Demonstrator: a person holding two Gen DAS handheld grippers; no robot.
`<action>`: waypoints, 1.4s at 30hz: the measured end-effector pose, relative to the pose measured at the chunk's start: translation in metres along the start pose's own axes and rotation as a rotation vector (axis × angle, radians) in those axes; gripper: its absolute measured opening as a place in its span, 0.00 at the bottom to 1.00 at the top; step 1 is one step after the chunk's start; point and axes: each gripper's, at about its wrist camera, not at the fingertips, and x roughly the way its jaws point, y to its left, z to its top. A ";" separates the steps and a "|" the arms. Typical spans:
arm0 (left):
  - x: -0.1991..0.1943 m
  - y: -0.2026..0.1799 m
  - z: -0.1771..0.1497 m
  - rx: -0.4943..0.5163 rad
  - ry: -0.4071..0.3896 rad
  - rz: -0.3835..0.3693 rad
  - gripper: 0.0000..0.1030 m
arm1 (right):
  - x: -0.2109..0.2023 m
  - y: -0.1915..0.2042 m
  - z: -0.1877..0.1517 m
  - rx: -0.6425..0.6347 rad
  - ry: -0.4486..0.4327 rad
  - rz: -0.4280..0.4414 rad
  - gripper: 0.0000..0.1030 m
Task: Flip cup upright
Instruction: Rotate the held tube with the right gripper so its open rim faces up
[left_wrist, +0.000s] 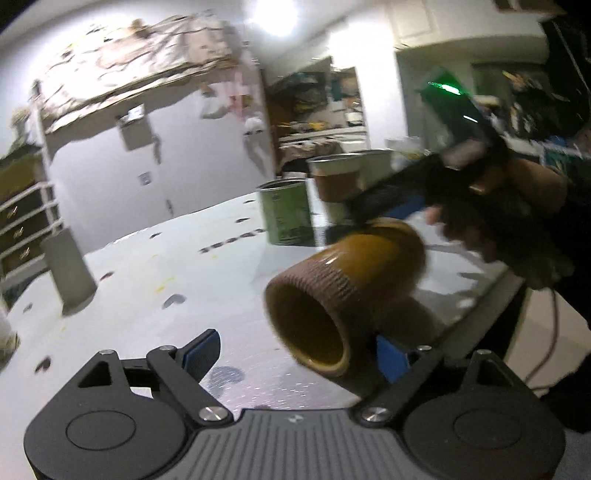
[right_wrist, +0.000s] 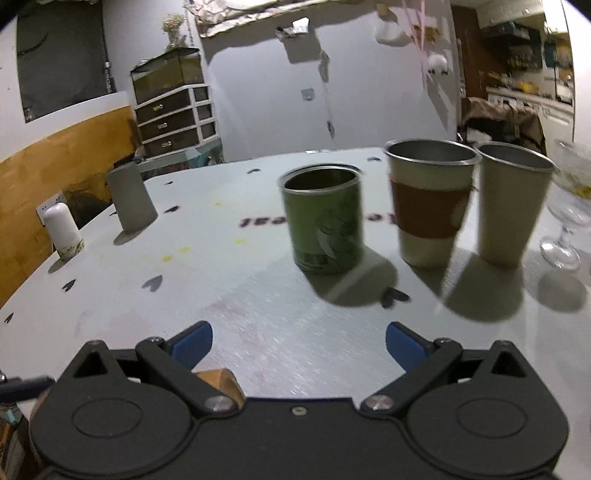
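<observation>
Nearest in the left wrist view, the left gripper (left_wrist: 295, 354) has its blue-padded fingers spread wide, holding nothing. Between them lies the brown glazed ceramic cup with a ribbed band (left_wrist: 343, 291), on its side near the front edge of the pale grey table (left_wrist: 155, 280), mouth facing the camera. The right gripper (right_wrist: 297, 343) hangs above the cup, fingers likewise released. Farther back stand a green tin can (right_wrist: 323, 221), a steel cup with a brown sleeve (right_wrist: 430, 201) and a plain steel tumbler (right_wrist: 511, 205), upright.
</observation>
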 end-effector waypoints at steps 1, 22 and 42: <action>0.001 0.005 0.000 -0.025 -0.001 0.007 0.86 | -0.002 -0.004 0.000 0.000 0.003 -0.012 0.98; 0.015 0.040 -0.011 -0.360 -0.025 0.050 0.85 | -0.042 -0.018 -0.012 0.127 0.147 0.165 0.94; 0.005 0.036 -0.014 -0.349 -0.057 0.034 0.86 | -0.056 -0.022 0.032 0.112 0.155 0.260 0.72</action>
